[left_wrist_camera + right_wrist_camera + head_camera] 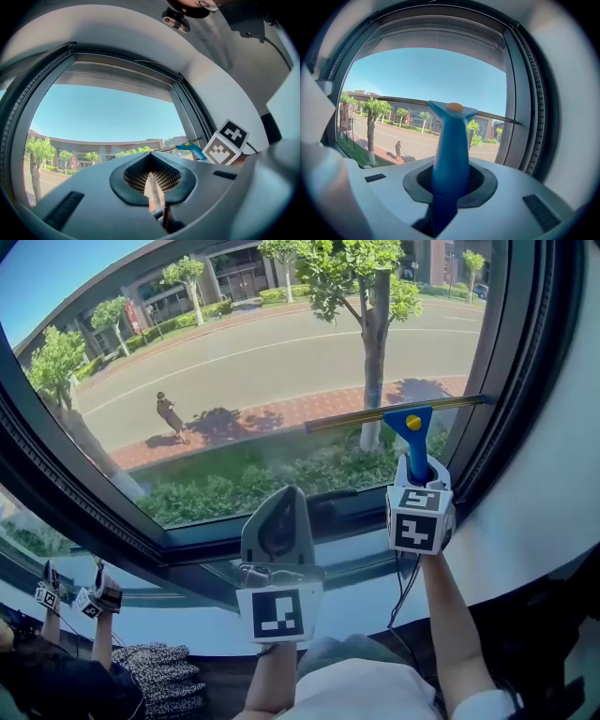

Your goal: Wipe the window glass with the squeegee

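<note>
Standing between jaws of right gripper (pixel 449 185): squeegee (pixel 451 140).

Bright daylight through window (pixel 253 362); fisheye-warped edges.

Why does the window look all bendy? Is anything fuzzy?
Head view: the wide lens bends the window frame into a curve, and strong sun makes dark tree shadows. Left gripper view: black corners, and the left gripper looks fuzzy up close. Right gripper view: the squeegee looks soft too.
</note>
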### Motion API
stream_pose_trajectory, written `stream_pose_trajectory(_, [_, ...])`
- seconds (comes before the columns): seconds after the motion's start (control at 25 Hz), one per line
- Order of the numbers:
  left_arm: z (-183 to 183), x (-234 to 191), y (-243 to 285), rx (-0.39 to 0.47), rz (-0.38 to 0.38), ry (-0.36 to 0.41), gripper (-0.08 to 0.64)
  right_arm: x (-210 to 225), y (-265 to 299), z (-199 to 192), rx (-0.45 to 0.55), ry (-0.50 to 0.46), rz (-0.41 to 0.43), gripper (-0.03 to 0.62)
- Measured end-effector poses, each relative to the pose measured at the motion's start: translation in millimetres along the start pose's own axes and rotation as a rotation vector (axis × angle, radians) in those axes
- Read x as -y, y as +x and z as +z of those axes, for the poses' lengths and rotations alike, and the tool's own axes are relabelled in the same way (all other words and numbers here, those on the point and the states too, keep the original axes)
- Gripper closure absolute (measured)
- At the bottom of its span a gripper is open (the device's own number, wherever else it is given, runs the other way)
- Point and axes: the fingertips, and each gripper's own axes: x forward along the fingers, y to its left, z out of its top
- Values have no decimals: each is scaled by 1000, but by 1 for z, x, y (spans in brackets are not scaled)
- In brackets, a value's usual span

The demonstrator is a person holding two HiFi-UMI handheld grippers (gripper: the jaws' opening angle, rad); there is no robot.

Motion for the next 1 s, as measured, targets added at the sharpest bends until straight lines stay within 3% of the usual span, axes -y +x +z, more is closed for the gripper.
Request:
stream_pose_trajectory(0.28, [9, -1, 2, 6, -9, 0, 569, -1, -5, -4, -24, -1, 0, 520])
stream_pose_trajectory(1.0, [-27, 13, 3, -2, -36, 6, 569, -17, 6, -76, -102, 13, 28, 520])
